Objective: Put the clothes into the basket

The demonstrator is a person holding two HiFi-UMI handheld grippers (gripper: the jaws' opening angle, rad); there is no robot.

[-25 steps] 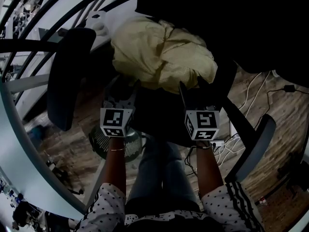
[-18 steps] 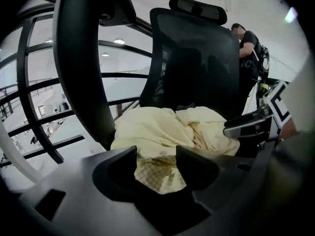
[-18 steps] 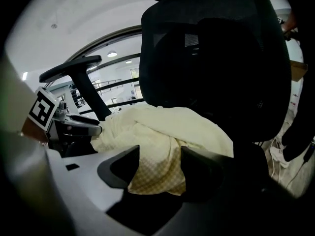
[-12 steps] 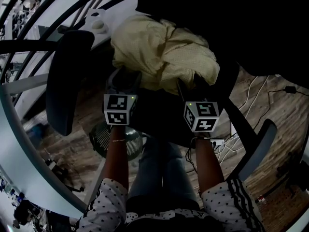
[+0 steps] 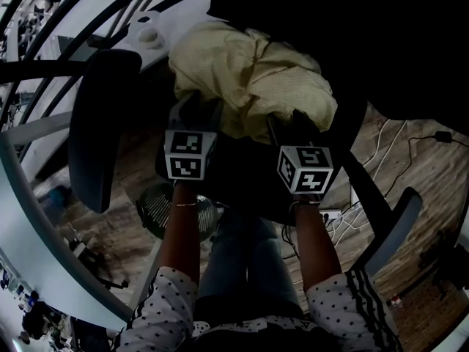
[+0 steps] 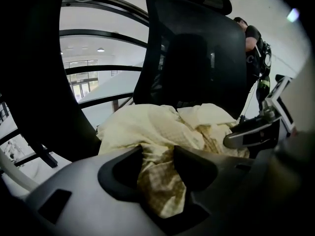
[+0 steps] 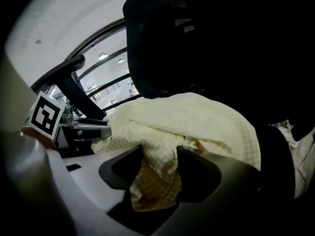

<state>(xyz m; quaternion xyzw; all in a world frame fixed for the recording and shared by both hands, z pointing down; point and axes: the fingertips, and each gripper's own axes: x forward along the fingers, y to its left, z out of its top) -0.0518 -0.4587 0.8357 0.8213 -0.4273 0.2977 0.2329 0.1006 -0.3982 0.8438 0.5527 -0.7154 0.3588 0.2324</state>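
A crumpled pale-yellow checked garment [image 5: 242, 72] lies heaped on the seat of a black office chair [image 5: 245, 185]. My left gripper [image 5: 198, 116] is at the heap's near left edge. In the left gripper view a fold of the garment [image 6: 157, 124] hangs between its wide jaws [image 6: 157, 151], which have just been closing a little. My right gripper [image 5: 289, 130] is at the near right edge. In the right gripper view a fold of the cloth [image 7: 197, 117] also droops between its wide jaws [image 7: 160, 154].
The chair's armrests [image 5: 99, 123] [image 5: 388, 226] flank both hands, and its tall backrest [image 6: 197, 48] rises behind the heap. A round mesh object [image 5: 176, 211] stands on the wood floor below the seat. Cables [image 5: 381, 145] trail at the right. A person [image 6: 253, 38] stands far behind.
Both grippers have moved forward and down into the near edge of the garment. The left one has travelled further and shifted a little to the right.
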